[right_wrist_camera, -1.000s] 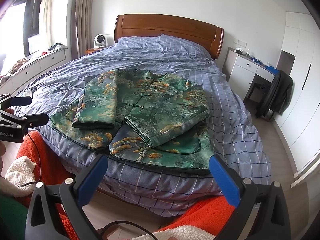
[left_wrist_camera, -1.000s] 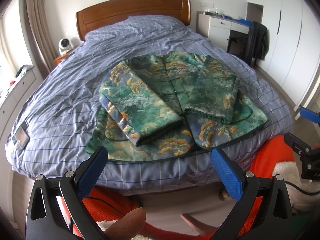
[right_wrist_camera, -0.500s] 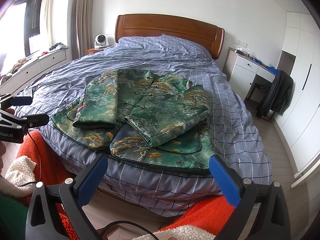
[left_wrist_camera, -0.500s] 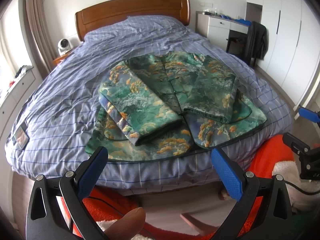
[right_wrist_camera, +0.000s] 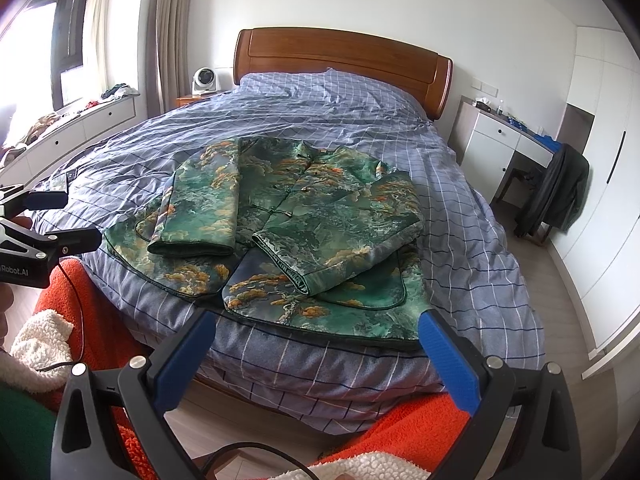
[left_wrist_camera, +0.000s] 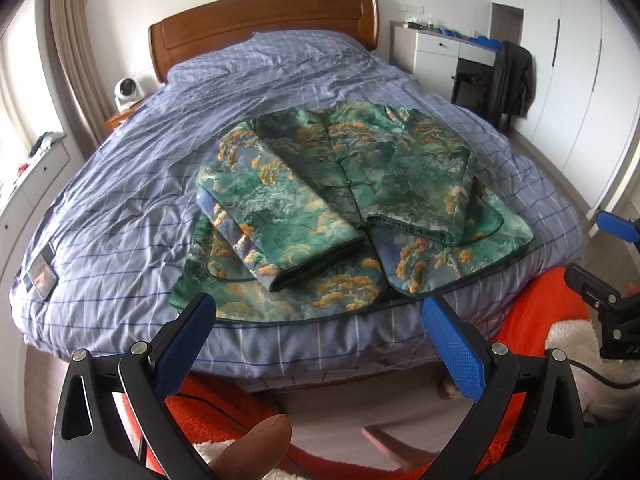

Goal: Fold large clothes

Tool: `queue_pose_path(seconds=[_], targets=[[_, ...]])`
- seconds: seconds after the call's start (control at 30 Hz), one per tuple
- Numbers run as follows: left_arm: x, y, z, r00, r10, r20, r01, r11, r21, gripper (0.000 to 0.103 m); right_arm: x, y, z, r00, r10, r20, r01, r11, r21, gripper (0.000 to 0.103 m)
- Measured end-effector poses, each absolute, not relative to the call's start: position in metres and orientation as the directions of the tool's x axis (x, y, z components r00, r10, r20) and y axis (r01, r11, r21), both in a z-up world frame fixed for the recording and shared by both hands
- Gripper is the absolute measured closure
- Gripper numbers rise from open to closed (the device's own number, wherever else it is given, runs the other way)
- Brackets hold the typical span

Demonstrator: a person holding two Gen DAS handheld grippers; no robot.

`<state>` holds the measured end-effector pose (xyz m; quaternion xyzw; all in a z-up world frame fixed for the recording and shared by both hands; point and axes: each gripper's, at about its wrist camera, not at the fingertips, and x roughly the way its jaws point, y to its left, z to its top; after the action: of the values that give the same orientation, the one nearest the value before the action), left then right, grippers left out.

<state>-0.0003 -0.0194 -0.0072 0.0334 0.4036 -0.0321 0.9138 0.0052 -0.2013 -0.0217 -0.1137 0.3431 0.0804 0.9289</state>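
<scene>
Brocade jacket lying sleeve-folded at the foot edge of the bed, both grippers spread and empty.

The bed point(left_wrist_camera: 120, 184) carries a rumpled blue checked duvet under a curved, glossy wooden headboard point(right_wrist_camera: 340, 56). The jacket point(left_wrist_camera: 344, 200), a satiny green weave with orange tree motifs and dark piped, rounded hems, lies flat by the foot edge, both padded sleeves folded across its knot-buttoned front. Before the foot edge, the left gripper point(left_wrist_camera: 320, 344) and right gripper point(right_wrist_camera: 316, 356) hover with black frames and dimpled blue pads point(right_wrist_camera: 448, 364) wide apart, touching nothing.
</scene>
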Motion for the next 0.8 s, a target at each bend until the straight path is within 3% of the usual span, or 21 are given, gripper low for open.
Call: queue_pose_path(seconds=[0.8], targets=[[0.005, -0.008, -0.018, 0.642, -0.041, -0.766, 0.07, 0.998, 0.006, 0.0, 0.005, -0.201, -0.022, 0.754, 0.07, -0.654, -0.228, 0.96, -0.16, 0.0]])
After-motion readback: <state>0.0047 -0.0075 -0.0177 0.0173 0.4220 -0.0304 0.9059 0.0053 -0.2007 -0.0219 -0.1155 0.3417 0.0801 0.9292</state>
